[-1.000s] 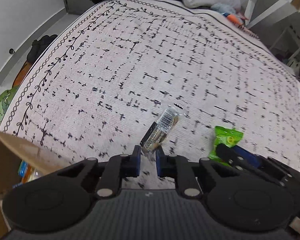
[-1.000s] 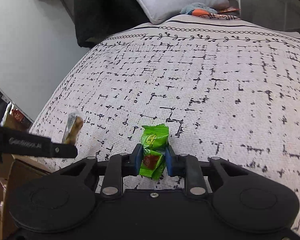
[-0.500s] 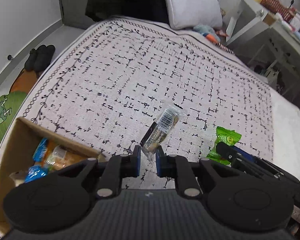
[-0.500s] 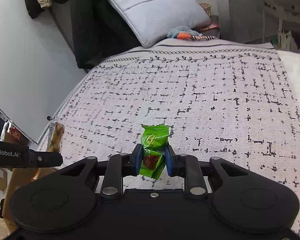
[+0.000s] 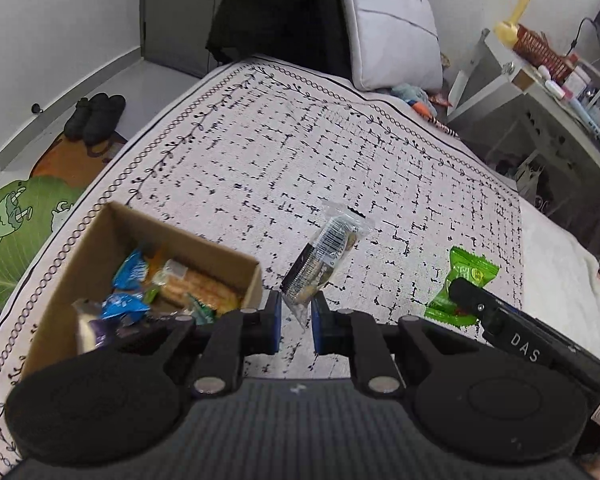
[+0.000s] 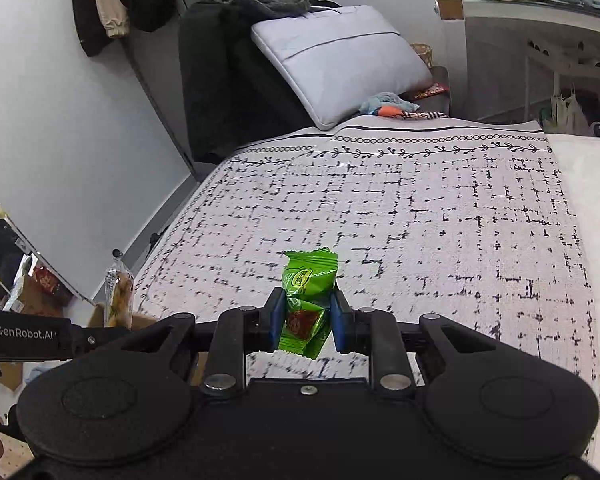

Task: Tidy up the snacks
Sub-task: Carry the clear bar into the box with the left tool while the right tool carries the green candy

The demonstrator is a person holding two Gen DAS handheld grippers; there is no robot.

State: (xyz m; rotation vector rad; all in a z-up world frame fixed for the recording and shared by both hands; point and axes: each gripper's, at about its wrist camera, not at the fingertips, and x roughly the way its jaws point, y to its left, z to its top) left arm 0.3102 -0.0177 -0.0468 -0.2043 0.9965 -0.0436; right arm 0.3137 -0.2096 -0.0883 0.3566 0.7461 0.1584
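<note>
Left wrist view: your left gripper point(image 5: 296, 322) is pinching the near end of a clear-wrapped snack bar point(image 5: 323, 262) between its blue pads, and the bar is angling up and away to the right, raised off the bedspread point(image 5: 340, 160). Just to the left of the fingers, an open cardboard box point(image 5: 100, 232) is sitting on the near left part of the bedspread, holding a jumble of blue, orange and green snack packets point(image 5: 156, 288). To the right, your right gripper is reaching in from the near right corner, clamped on a green candy packet point(image 5: 466, 280). Farther off, a grey pillow point(image 5: 392, 36) is leaning at the far end of the bed, and black slippers point(image 5: 96, 116) are lying on the floor to the left.

Right wrist view: your right gripper point(image 6: 305, 322) is squeezing the green candy packet upright between its blue pads, above the bedspread's near edge. At the left edge, your left gripper is holding the snack bar up over the box's corner.
</note>
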